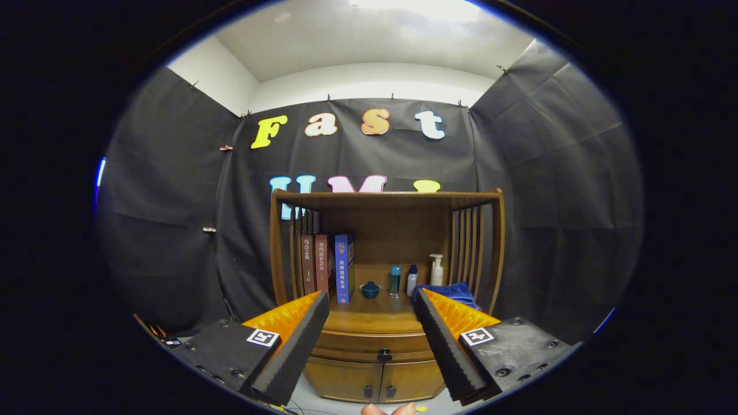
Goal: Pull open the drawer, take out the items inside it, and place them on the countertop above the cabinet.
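Observation:
A wooden cabinet [380, 340] stands ahead against the booth wall. Its drawer [375, 344] is closed, with a small dark knob [384, 355] at the middle of its front. The countertop [375, 314] lies above the drawer, under a shelf hutch. My gripper [372, 302] is open, well short of the cabinet, its fingers spread so that the drawer knob shows between them. Nothing is held. The drawer's contents are hidden.
On the countertop stand three books [328, 265], a small dark-blue lidded pot [370, 289], a teal bottle [395, 280], a white-and-blue bottle [411, 280], a pump bottle [437, 271] and a blue cloth [450, 291]. Two lower doors [377, 381] sit under the drawer. Fingertips of a hand [389, 410] show below.

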